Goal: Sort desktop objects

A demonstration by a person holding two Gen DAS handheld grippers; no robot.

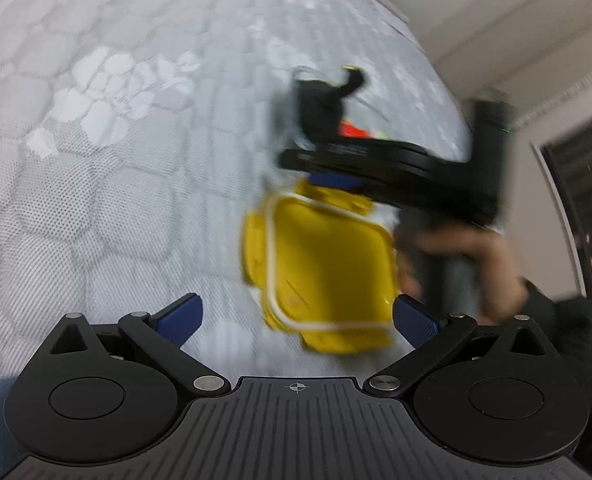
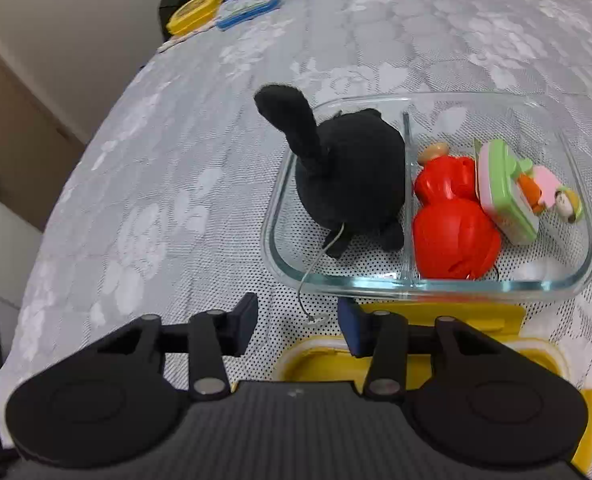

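Toys sit in glass box [image 2: 428, 280]: black cat [image 2: 348, 176] w/ red toy [image 2: 452, 220]. Your right gripper [image 2: 296, 320] & left gripper [image 1: 296, 316] are both let go, holding nothing. Yellow lid [image 2: 436, 320] is just beside box; bump it & it may slide.

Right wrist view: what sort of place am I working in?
Probably a room at home: a table under a grey floral lace cloth, a glass dish of toys, a plain wall.

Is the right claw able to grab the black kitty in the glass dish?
Probably yes. The right claw is open and empty, and the black plush cat sits uncovered in the glass dish just ahead.
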